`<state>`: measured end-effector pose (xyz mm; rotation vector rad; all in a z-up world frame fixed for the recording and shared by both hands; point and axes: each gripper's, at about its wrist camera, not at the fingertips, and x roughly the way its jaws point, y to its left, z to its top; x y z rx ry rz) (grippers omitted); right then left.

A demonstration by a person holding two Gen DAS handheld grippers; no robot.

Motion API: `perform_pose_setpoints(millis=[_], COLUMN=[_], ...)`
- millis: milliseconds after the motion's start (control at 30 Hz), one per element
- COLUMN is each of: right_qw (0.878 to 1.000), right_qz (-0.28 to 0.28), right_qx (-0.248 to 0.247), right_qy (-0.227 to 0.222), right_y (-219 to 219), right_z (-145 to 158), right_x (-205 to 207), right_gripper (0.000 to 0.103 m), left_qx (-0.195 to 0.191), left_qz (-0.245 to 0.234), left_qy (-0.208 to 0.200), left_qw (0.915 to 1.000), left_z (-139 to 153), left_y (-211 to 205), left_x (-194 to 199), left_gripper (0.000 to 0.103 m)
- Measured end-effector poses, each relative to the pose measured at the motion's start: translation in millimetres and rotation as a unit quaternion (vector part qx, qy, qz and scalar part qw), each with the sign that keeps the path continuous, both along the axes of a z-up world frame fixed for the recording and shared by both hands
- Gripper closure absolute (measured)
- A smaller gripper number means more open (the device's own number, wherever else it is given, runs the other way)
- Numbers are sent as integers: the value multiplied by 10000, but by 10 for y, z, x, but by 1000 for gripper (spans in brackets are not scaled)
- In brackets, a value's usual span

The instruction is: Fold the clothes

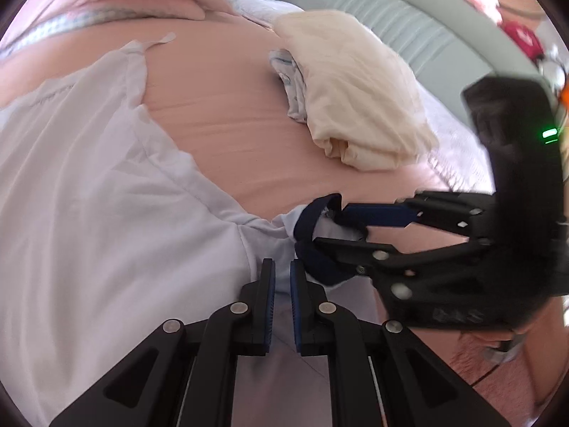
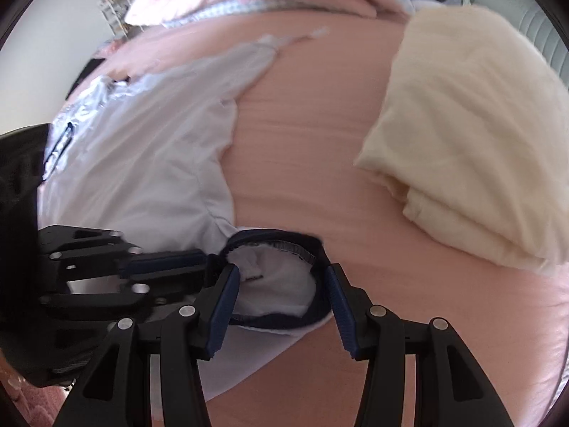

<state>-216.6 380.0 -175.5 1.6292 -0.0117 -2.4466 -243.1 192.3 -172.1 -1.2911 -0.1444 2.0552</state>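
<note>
On the pink bed sheet (image 1: 227, 135) we see the pale lilac shirt with its navy-trimmed collar (image 2: 142, 149) spread flat at the left, a dark patch of blurred, unreadable lettering near its far edge. Our left claw (image 1: 282, 274) pinches the cloth by the collar, jaws nearly together. Our right claw (image 2: 281, 284) stands wide astride the collar band, and a folded cream garment (image 2: 473, 142) lies apart at the right.
</note>
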Motion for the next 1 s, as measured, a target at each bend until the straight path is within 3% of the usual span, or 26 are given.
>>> perform_pose_setpoints(millis=[133,267,400,600,800,900,1000], right_qw=[9999,9994,9992,9992,9957,9953,9968], right_qz=[89,316,390,35,-669,-797,-727], right_qx=[-93,-105,-44,-214,-437,-429,-81], right_qy=[44,-99,114,329,466,356,319], right_y=[64,-22,-137,-119,289,426,461], right_z=[76,-47,-3,-49,3,19,9], right_x=[25,48,-33,-229,-196,-134,-51], right_gripper=[53,52,48,48,48,48,48], left_qx=[31,-7,126,170,45,-37,-309], left_qz=[-7,-7,142,170,-170,2,431], left_qy=[-56,-41,-126,-130,-176,-143,213], left_qw=[10000,10000,9997,9996,9997,9999,9984], left_z=[-23,-18,-34,-36,-94,-74,2], left_y=[-7,24,-7,71,329,354,336], left_x=[-5,-12,-12,-92,-337,-457,-468], left_gripper=[96,96,96,96,96,96,96])
